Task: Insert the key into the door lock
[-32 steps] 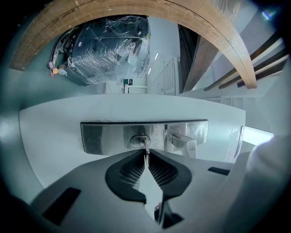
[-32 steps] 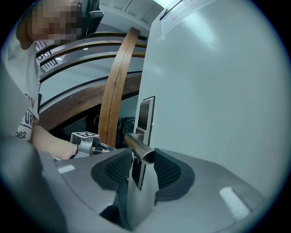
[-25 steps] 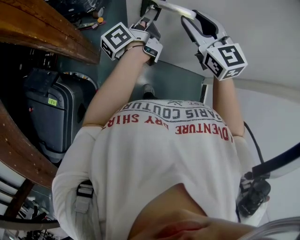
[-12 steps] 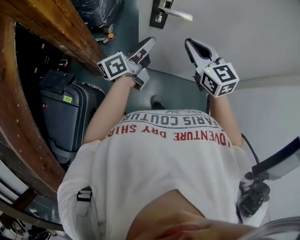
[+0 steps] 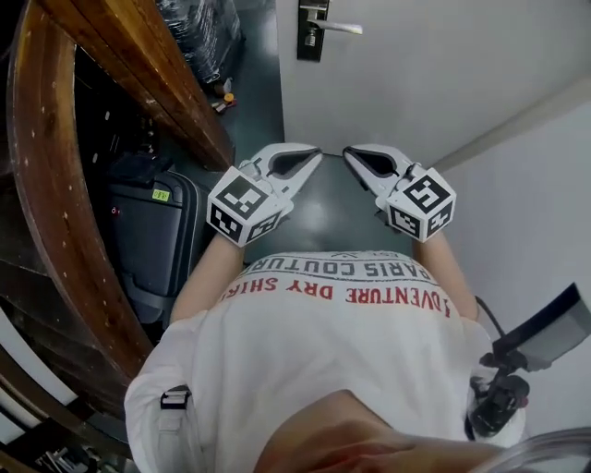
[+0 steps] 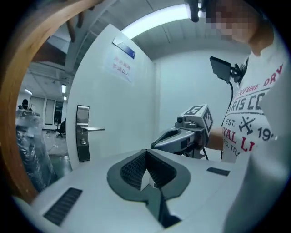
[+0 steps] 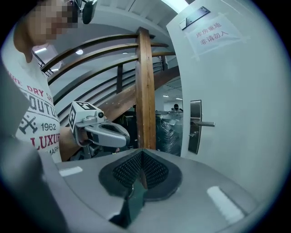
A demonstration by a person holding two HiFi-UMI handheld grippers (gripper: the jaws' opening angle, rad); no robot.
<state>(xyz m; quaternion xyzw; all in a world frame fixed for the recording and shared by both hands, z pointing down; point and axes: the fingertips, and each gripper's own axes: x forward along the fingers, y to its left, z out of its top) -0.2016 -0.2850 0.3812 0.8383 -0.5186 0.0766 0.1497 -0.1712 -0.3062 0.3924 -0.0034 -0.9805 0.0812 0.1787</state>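
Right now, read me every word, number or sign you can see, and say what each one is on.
"1962": white T-shirt, right gripper view.
"LUXUR", red, cut off: same shirt.
"PARIS CO", cut off: same shirt, left gripper view.
"ADVENTURE", red, upside down: same shirt, head view.
"非请勿入", red: paper sign on the door; its upper line is too blurred to read.
Green sticker on the suitcase: too small to read.

We see the door lock (image 5: 311, 30), a dark upright plate with a silver lever handle (image 5: 340, 28), on the closed white door (image 5: 416, 74).
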